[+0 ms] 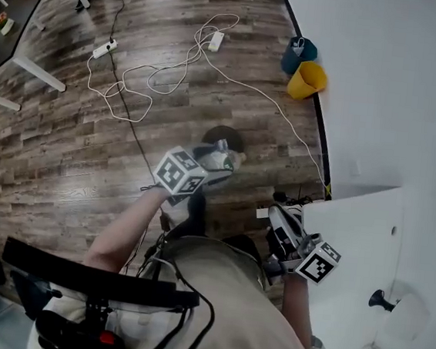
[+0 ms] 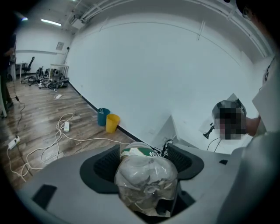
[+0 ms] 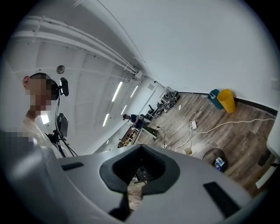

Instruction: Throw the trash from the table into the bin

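plastic bottle (image 2: 146,179) clamped in left gripper (image 2: 143,151)

The left gripper (image 2: 144,161) clamps a crumpled clear plastic bottle (image 2: 146,181) (green-and-white label at its far end) between its dark pads. Beyond it, a yellow bin (image 2: 112,123) and a teal bin (image 2: 103,117) stand side by side against the white wall — white cables (image 2: 57,136) sprawl over the wooden floor (image 2: 39,109).

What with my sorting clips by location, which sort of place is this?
Probably an office or lab workspace: wood-look floor strewn with white cables and a power strip, white-legged desks, small waste bins against a white wall, ceiling strip lights.
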### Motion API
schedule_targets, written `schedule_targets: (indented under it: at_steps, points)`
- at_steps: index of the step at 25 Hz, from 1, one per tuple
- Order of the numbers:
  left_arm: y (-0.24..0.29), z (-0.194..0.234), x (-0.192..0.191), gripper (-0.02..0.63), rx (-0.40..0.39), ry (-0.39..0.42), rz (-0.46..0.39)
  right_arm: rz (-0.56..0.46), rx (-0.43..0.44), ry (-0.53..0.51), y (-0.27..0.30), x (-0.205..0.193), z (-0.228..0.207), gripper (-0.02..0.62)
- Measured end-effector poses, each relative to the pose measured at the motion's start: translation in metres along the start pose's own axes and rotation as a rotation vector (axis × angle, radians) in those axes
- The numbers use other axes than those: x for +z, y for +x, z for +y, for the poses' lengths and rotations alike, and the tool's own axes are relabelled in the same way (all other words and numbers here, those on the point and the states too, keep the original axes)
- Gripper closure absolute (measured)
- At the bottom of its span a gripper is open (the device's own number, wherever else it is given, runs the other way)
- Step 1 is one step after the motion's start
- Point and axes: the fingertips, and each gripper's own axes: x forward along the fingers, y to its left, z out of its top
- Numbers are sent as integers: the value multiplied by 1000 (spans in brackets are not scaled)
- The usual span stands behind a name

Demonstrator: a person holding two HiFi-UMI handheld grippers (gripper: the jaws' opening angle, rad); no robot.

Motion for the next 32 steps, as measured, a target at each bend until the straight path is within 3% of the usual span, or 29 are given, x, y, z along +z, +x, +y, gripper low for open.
schedule_targets:
  at_steps: [9, 16, 22, 27, 32]
  points:
    - [28, 63, 1, 253, 32, -81, 49, -18, -45, 45, 10, 13, -24, 580]
    - [67, 73, -1, 253, 70, -116, 132, -43, 15, 74, 3, 48, -55, 580]
    - [99, 97, -4, 253, 106, -171, 164, 15, 37, 93, 9, 60, -93, 580]
    - [107, 135, -21, 253, 96, -198, 213, 42, 7, 108, 40, 61, -107, 580]
    - [132, 189, -54, 253, 60, -218, 278, 80, -57, 129, 93, 36, -131, 580]
